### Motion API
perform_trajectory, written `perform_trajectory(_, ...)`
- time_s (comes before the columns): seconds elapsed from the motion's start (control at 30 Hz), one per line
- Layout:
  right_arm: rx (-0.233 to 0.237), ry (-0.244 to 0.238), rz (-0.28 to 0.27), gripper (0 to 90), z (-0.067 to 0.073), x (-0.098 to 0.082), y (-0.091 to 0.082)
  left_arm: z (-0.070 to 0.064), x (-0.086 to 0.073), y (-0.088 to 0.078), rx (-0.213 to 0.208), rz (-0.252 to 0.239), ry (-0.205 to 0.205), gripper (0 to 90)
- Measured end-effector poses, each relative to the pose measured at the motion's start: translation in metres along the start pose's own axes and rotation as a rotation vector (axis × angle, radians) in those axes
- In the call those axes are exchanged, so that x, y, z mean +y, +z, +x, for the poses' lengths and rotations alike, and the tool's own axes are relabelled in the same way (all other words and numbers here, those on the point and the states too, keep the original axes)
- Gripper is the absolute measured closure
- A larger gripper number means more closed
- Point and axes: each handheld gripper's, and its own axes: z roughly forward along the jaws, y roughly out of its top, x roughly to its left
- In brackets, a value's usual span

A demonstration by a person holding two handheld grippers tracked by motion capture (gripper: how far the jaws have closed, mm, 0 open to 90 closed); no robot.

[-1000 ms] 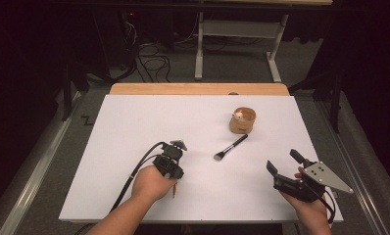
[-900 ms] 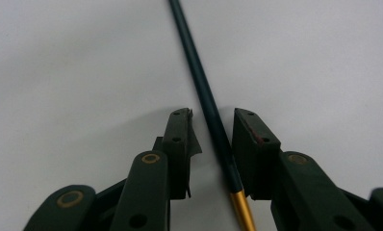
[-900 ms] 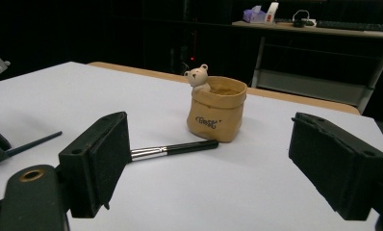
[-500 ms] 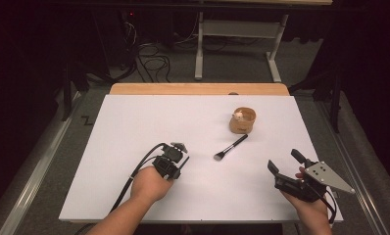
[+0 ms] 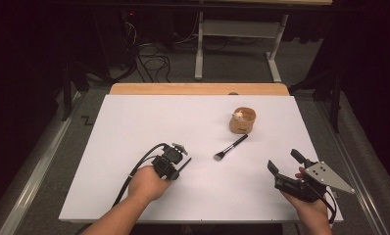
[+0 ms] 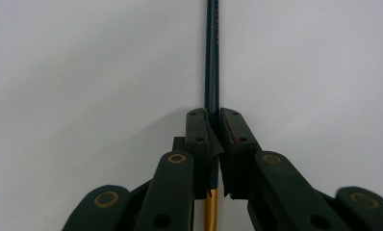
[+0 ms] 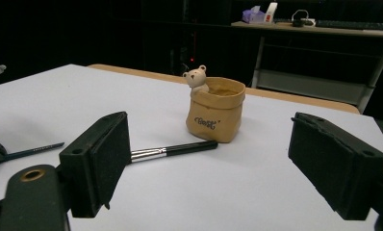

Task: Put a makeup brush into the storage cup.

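High view – one brush (image 5: 230, 147), one pot (image 5: 243, 120).

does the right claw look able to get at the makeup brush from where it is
Probably yes: the right claw is open, and only bare table lies between it and the makeup brush. The bear pot stands beyond it.

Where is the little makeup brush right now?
In the high view the makeup brush lies flat on the white table, right of centre, just in front of the tan bear pot and between the two grippers.
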Motion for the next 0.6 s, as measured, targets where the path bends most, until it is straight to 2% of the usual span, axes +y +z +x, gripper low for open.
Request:
perform_trajectory(0.2,0.001,0.007,0.001,15.5,0.000,-0.001,0.001,0.004,-0.005,-0.006,-0.018,0.002,0.081,83.0)
perform_trajectory(0.23,0.003,0.002,-0.001,15.4,0.000,-0.001,0.001,0.003,-0.005,-0.007,-0.020,-0.006,0.083,83.0)
perform_trajectory(0.37,0.007,0.006,0.003,15.6,0.001,-0.001,0.002,0.004,-0.008,-0.013,-0.017,-0.004,0.136,83.0)
perform_trajectory(0.53,0.017,0.005,0.002,15.9,0.003,-0.002,0.003,0.007,-0.012,-0.024,-0.015,-0.016,0.174,83.0)
perform_trajectory(0.6,0.028,-0.009,0.009,16.1,0.004,-0.002,0.004,0.008,-0.013,-0.029,-0.013,-0.019,0.199,83.0)
